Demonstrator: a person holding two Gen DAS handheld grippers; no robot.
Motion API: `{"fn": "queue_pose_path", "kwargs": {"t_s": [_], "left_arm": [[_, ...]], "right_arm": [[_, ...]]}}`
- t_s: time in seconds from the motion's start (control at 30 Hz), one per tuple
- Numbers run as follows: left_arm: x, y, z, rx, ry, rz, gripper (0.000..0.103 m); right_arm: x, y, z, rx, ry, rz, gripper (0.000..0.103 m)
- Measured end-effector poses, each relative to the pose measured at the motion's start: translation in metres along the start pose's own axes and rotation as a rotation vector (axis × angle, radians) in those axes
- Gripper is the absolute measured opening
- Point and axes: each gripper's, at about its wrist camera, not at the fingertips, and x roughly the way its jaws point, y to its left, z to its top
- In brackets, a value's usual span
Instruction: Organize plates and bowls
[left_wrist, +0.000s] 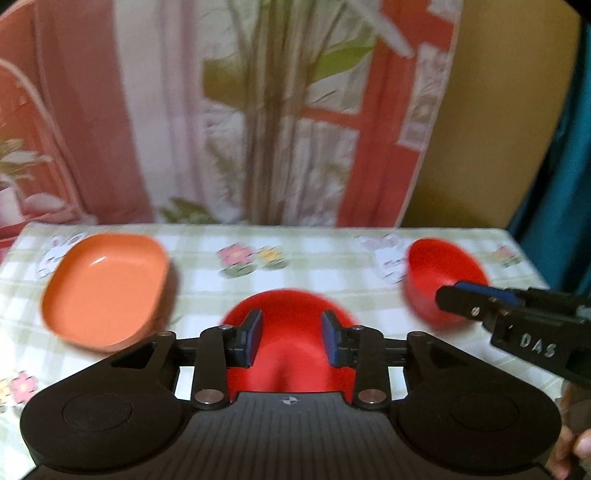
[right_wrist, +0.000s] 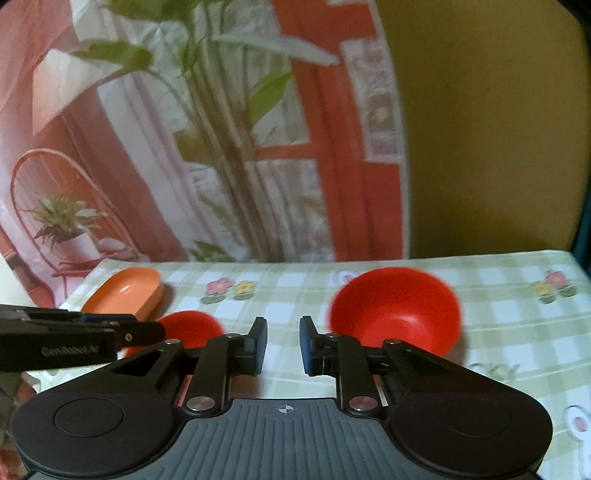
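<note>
Red plastic dominates both views: two red bowls sit on the checked cloth of your tabletop (left_wrist: 314, 273). In the left wrist view your left gripper (left_wrist: 291, 338) hangs above the near red bowl (left_wrist: 291, 354), its blue pads apart and pressing on nothing; the bowl shows between them but untouched. The far red bowl (left_wrist: 439, 277) stands at 2 o'clock from it, with your right gripper (left_wrist: 448, 297) reaching in from 3 o'clock across its near rim. An orange dish (left_wrist: 105, 291), shallow with rounded corners, lies at 10 o'clock, well apart from both bowls.

In the right wrist view your right gripper's pads stand a little apart, only cloth visible between them. The far red bowl sits at 1 o'clock, just beside the right finger (right_wrist: 308, 347). Whether that finger touches it, you cannot tell through the blur. Behind the tabletop hangs a printed backdrop (left_wrist: 258, 110) of plants and red frames.
</note>
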Motion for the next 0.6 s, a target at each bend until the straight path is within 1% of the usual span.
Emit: {"fn": "queue_pose_path", "kwargs": {"t_s": [0.1,0.2,0.3,0.4,0.6], "left_arm": [[0.003,-0.014,0.003,-0.001,-0.031,-0.041,0.044],[0.006,-0.027,0.004,-0.002,-0.059,-0.086,0.045],[0.014,-0.042,0.006,0.010,-0.072,-0.098,0.051],[0.027,-0.055,0.005,0.022,-0.065,-0.111,0.052],[0.059,-0.069,0.001,0.022,-0.008,-0.119,0.052]], "right_arm": [[-0.007,-0.021,-0.002,0.016,-0.021,-0.027,0.020],[-0.011,-0.045,-0.006,0.044,-0.043,-0.058,0.021],[-0.010,-0.068,-0.009,0.080,-0.053,-0.092,0.023],[-0.006,-0.088,-0.011,0.108,-0.064,-0.113,0.024],[0.012,-0.115,-0.016,0.147,-0.062,-0.124,0.026]]}}
